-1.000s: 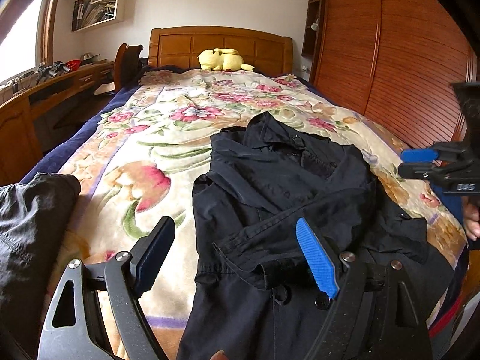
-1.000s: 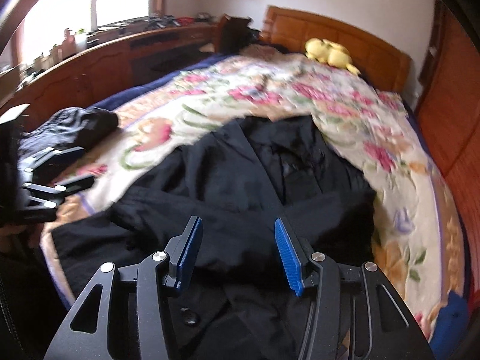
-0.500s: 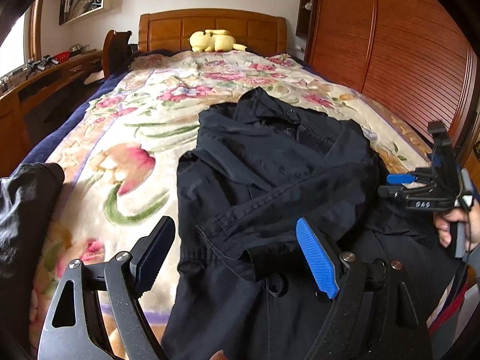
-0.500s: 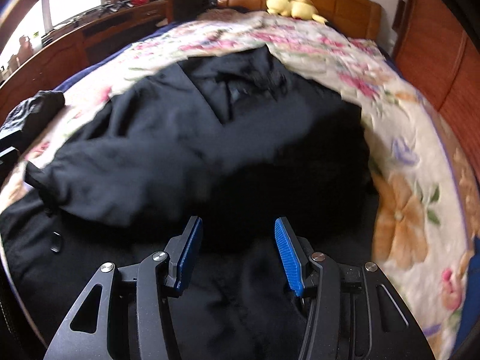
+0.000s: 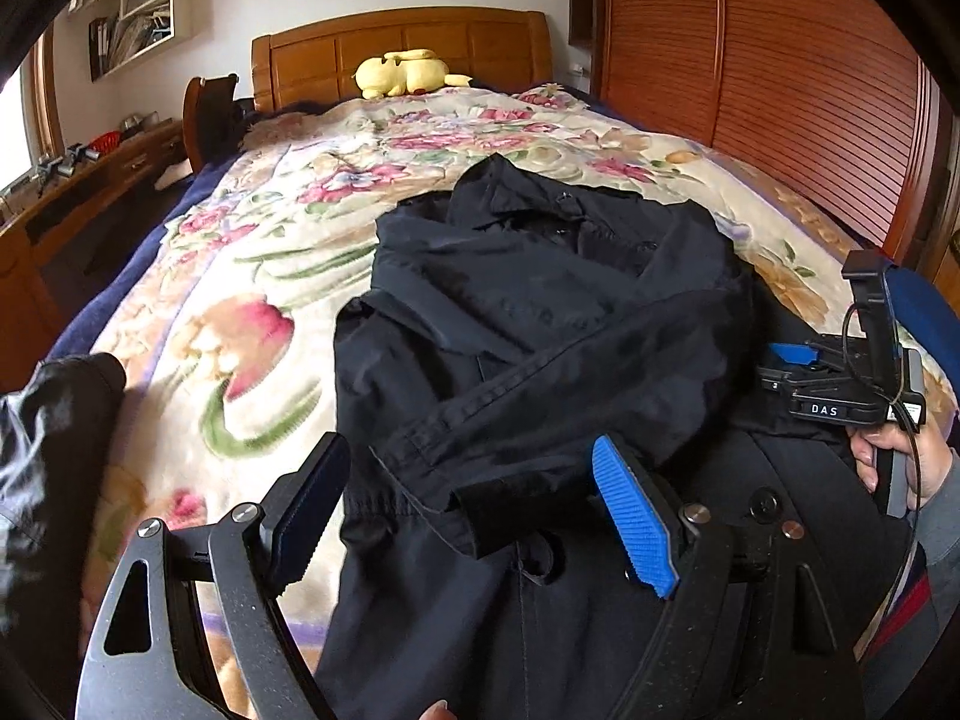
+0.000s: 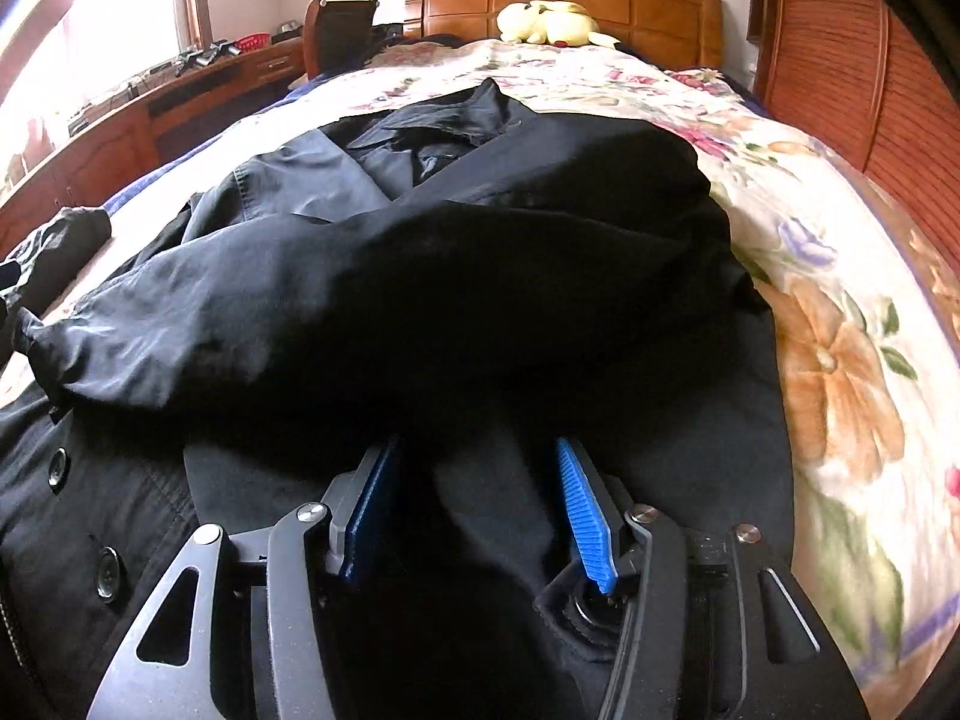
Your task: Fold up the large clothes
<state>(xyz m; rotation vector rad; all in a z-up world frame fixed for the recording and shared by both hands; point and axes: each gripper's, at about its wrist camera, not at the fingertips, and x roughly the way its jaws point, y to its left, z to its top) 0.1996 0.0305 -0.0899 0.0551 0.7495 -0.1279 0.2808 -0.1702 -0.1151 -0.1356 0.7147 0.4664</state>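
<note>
A black coat (image 5: 540, 312) lies face up on the floral blanket (image 5: 240, 300), collar toward the headboard. One sleeve (image 5: 540, 396) is folded across its front, the cuff ending near its left edge. My left gripper (image 5: 465, 450) hovers open above that cuff and holds nothing. In the right wrist view my right gripper (image 6: 475, 445) sits low on the coat (image 6: 420, 276) at its right side. Its jaws are opening, with dark coat fabric lying between the pads (image 6: 579, 504) but not pinched. A hand (image 5: 894, 456) holds that right gripper (image 5: 780, 360) at the coat's right edge.
A second dark garment (image 5: 48, 432) lies bunched at the bed's near left corner. A yellow plush toy (image 5: 402, 72) rests by the wooden headboard (image 5: 408, 42). A slatted wardrobe (image 5: 780, 90) lines the right side, and a desk (image 5: 90, 180) the left.
My right gripper has dropped from well above the coat to just over its fabric. The left gripper has drifted slightly forward and down over the cuff.
</note>
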